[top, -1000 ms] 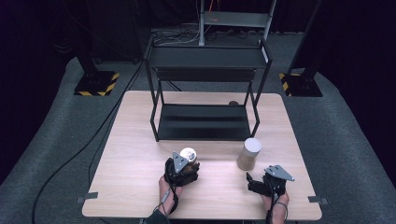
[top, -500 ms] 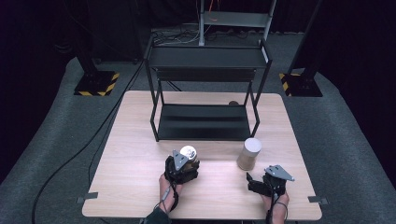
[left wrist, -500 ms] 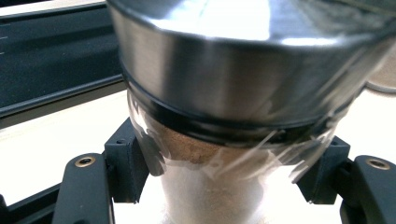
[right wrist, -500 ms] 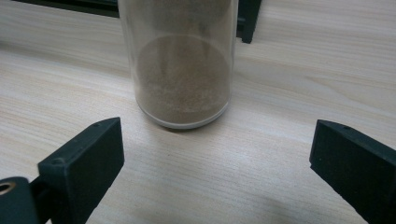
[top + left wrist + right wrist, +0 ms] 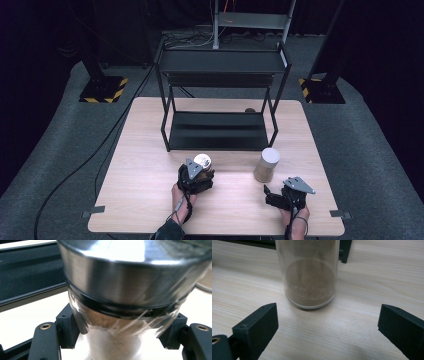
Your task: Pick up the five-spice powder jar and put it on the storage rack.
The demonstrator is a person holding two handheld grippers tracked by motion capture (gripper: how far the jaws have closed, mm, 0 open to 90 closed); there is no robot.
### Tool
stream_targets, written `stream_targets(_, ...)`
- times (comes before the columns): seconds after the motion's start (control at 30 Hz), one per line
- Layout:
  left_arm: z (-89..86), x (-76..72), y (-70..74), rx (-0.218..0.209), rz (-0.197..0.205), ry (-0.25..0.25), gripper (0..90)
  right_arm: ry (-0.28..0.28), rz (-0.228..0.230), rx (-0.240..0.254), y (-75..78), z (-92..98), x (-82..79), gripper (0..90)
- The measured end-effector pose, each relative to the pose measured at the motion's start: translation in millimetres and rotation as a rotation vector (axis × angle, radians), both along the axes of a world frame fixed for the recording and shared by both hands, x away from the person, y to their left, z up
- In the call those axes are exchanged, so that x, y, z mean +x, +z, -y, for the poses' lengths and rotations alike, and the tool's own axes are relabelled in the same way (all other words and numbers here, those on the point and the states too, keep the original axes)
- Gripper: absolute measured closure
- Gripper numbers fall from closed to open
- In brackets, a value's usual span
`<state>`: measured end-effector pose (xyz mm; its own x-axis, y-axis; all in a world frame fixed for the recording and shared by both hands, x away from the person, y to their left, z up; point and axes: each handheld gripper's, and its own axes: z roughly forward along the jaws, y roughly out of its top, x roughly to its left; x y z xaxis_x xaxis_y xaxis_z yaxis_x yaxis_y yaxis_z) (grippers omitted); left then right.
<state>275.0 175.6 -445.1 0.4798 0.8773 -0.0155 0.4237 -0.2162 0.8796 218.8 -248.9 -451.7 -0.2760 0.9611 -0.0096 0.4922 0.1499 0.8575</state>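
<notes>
Spanning most of the high view, a pale wooden table (image 5: 140,200) carries everything else. Toward its far edge stands a black two-tier metal rack (image 5: 220,131) with bare shelves, its lower shelf just beyond the left gripper.

A clear glass jar with a pale lid, part-filled with brown powder (image 5: 266,164), stands upright on the table near the rack's right front leg. The right gripper view shows this jar (image 5: 309,272) directly ahead, resting on the wood.

A second clear glass jar with a shiny metal lid (image 5: 202,163) sits between the jaws of the left gripper (image 5: 198,172), in front of the rack. From the left gripper view, the black pads press on both sides of this jar's (image 5: 117,315) glass body below the lid, and brown powder shows inside.

The right gripper (image 5: 272,194) rests near the table's front right edge, jaws spread wide with nothing between them, just short of the pale-lidded jar and not touching it.
</notes>
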Motion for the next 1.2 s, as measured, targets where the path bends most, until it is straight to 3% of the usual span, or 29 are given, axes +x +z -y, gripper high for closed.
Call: stream_targets(1.2, 0.7, 24.0, -0.8, -0.001, -0.007, 0.004, 30.8, 0.001, -0.003, -0.004, 0.5, -0.7, 0.5, 2.2)
